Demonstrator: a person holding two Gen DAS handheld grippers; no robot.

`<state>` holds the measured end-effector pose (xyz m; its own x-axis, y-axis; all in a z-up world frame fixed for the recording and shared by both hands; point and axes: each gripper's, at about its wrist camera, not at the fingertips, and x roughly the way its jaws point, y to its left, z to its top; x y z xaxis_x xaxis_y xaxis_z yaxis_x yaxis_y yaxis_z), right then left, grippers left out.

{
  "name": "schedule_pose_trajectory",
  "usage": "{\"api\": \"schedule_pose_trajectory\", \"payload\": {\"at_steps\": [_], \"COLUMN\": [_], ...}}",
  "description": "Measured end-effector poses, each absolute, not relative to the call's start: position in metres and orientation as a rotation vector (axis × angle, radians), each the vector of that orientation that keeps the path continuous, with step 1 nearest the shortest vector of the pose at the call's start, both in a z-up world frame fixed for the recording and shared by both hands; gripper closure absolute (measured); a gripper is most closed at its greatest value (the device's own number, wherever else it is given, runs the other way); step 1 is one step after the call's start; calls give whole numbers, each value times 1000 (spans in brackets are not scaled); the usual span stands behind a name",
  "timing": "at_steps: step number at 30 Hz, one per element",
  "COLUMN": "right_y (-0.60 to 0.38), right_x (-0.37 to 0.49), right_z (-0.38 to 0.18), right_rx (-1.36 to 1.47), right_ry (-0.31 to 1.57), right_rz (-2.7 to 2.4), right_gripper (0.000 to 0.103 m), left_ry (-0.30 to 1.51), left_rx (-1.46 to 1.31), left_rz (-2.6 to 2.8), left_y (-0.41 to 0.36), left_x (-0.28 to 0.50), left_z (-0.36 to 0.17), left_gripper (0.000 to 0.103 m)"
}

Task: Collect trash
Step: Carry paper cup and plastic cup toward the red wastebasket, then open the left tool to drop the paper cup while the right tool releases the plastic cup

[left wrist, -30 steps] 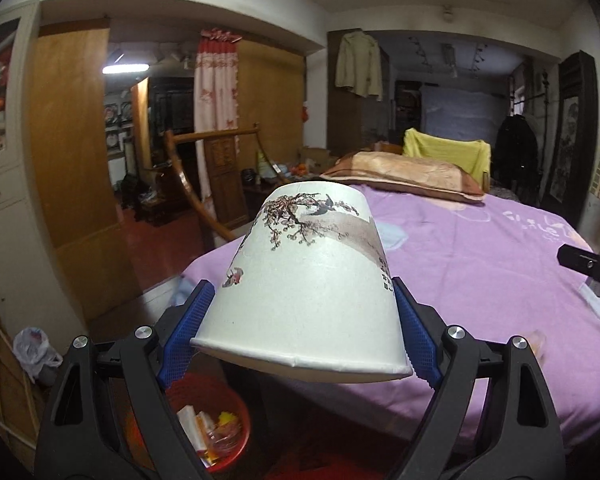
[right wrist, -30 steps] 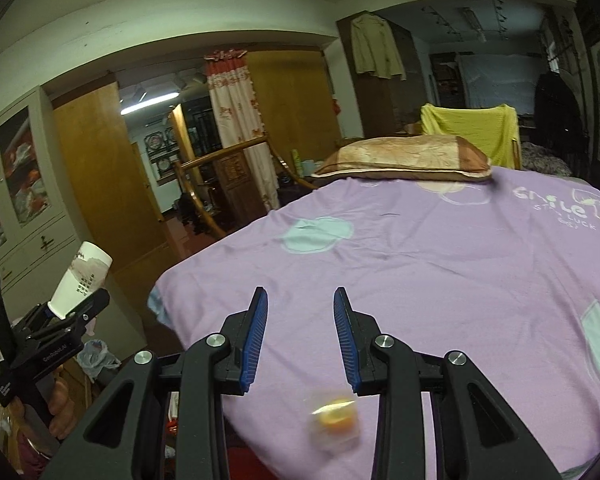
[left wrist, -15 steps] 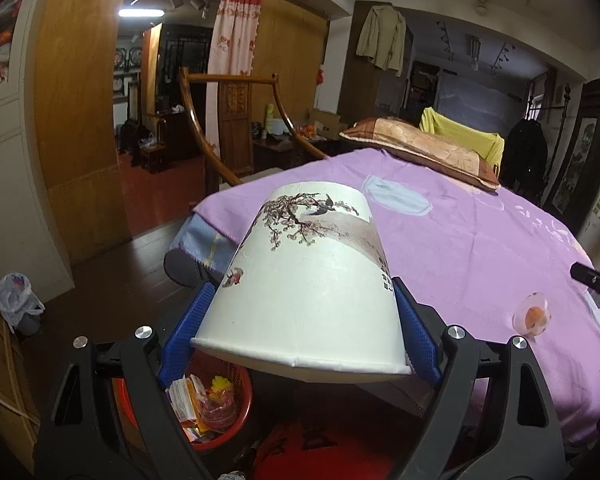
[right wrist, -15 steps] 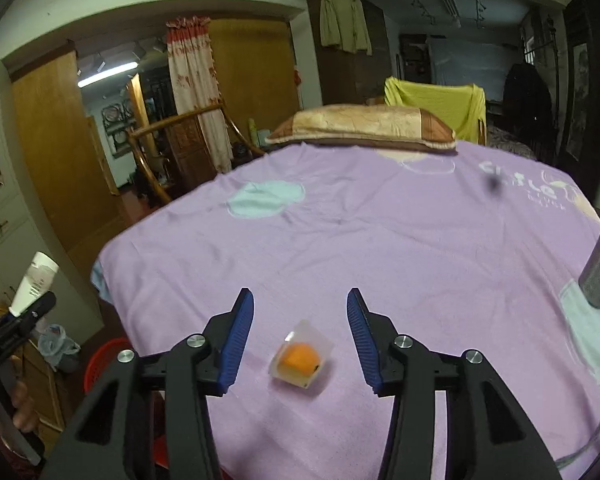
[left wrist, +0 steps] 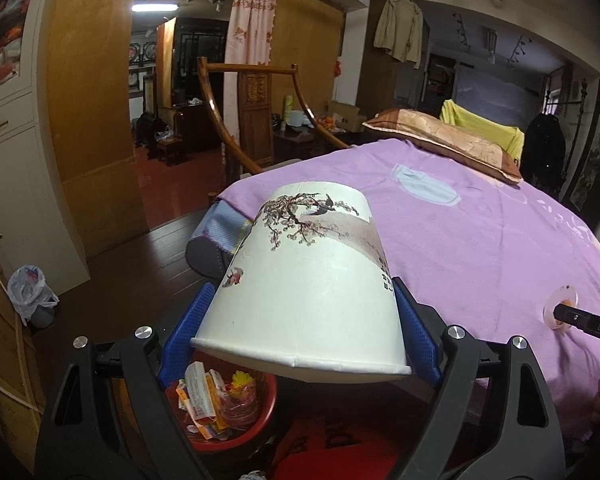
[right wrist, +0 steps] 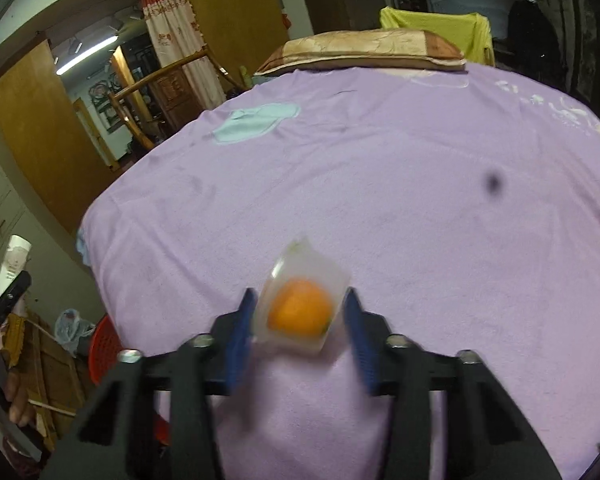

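Paper cup (left wrist: 308,280): white, printed with a blossom branch and birds; clamped by its wide end between the blue pads of the left gripper (left wrist: 300,344), base pointing away from the camera, held in the air off the bed's near corner. In the right wrist view the same cup is seen small at the far left.

Red basket (left wrist: 256,420): set on the dark floor below the held cup, beside the bed; crumpled wrappers and packaging are contained in it.

Jelly cup (right wrist: 302,308): clear plastic with an orange filling; lying on the purple bedsheet (right wrist: 380,184) near the bed's front edge. It is bracketed by the right gripper (right wrist: 300,328), whose fingers stand parted on either side; contact cannot be told because of blur.

Pillow (right wrist: 364,46): brown-patterned, laid at the far end of the bed.
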<state>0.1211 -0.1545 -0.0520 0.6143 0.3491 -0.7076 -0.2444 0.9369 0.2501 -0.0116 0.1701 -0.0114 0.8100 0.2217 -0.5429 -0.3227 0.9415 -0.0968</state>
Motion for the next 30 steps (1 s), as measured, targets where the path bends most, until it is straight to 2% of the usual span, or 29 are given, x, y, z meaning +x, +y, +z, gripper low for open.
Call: {"api": "schedule_pose_trajectory", "payload": {"at_steps": [9, 18, 30], "right_y": [-134, -37, 91], "right_x": [117, 112, 96], "right_z": [-16, 13, 0], "right_rx": [147, 52, -115], "right_ry": [731, 717, 802], "right_rz": [406, 623, 843], "right_gripper": [66, 66, 66], "left_ry": [608, 623, 669], "left_rx": [-226, -257, -272], "left_rz": [399, 470, 524], "left_y": [211, 244, 276], "left_x": [-16, -21, -17], "left_z": [-38, -59, -91], "left_gripper": [19, 19, 19]}}
